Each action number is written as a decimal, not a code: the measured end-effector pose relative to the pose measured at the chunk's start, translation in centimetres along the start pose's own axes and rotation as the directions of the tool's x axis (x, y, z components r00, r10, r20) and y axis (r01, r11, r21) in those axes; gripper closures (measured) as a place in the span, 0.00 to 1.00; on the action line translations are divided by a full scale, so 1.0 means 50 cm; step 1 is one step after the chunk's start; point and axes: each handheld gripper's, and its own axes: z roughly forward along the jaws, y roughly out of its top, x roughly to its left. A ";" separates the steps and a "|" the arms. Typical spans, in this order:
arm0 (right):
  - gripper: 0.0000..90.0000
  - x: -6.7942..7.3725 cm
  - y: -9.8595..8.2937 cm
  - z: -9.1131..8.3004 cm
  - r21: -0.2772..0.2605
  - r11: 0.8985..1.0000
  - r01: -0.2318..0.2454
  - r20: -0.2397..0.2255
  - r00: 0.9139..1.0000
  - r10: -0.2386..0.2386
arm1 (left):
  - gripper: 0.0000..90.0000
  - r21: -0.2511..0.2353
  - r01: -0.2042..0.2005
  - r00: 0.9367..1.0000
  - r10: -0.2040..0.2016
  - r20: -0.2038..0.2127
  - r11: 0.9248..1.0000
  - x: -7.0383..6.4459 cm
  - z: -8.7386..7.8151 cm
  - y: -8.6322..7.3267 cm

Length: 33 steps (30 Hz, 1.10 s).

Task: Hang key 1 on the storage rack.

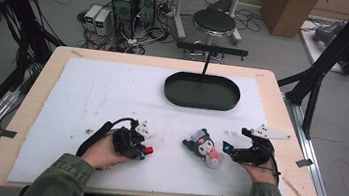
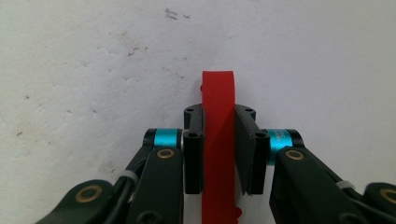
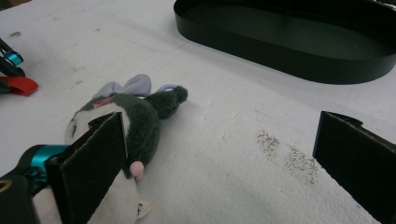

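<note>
Clamped between my left gripper's (image 2: 219, 154) jaws, a red strip (image 2: 218, 140) hovers above the white mat (image 1: 112, 95). At three o'clock my right gripper (image 1: 231, 146), jaws wide, flanks the plush toy (image 1: 204, 147); centring on its body before closing should help, with the black tray (image 1: 202, 91) at twelve.

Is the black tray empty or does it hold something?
Empty. In the high view the tray shows a bare dark floor, and the right gripper view shows the same. The plush toy lies on the table outside it.
</note>
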 end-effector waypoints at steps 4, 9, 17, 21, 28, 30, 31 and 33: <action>0.02 0.000 0.000 0.000 0.001 1.000 -0.002 0.001 1.000 0.002 | 0.83 -0.001 -0.001 1.000 0.001 0.007 1.000 0.001 -0.002 -0.001; 0.02 -0.001 0.000 0.001 0.004 1.000 0.001 0.002 1.000 -0.001 | 0.83 -0.019 0.017 0.999 -0.016 0.046 1.000 0.008 -0.015 -0.006; 0.02 -0.001 -0.001 0.001 0.006 1.000 0.003 0.002 1.000 -0.003 | 0.83 -0.073 0.046 0.997 -0.042 0.057 0.996 0.018 -0.039 -0.013; 0.02 -0.001 -0.001 0.001 0.007 1.000 0.004 0.003 1.000 -0.004 | 0.83 -0.097 0.069 0.996 -0.064 0.056 0.993 0.025 -0.054 -0.017; 0.02 0.002 -0.001 0.003 0.012 1.000 0.008 0.006 1.000 -0.009 | 0.83 -0.131 0.075 0.996 -0.068 0.053 0.989 0.035 -0.090 -0.020; 0.02 0.003 -0.001 0.002 0.011 1.000 0.005 0.009 1.000 -0.006 | 0.83 -0.126 0.090 0.993 -0.080 0.086 0.988 0.049 -0.102 -0.024; 0.02 0.003 -0.001 0.001 0.010 1.000 0.007 0.009 1.000 -0.007 | 0.83 -0.142 0.112 0.991 -0.101 0.084 0.983 0.054 -0.108 -0.027; 0.02 0.002 -0.001 0.005 0.022 1.000 0.012 0.010 1.000 -0.012 | 0.83 -0.192 0.157 0.984 -0.135 0.120 0.969 0.076 -0.131 -0.036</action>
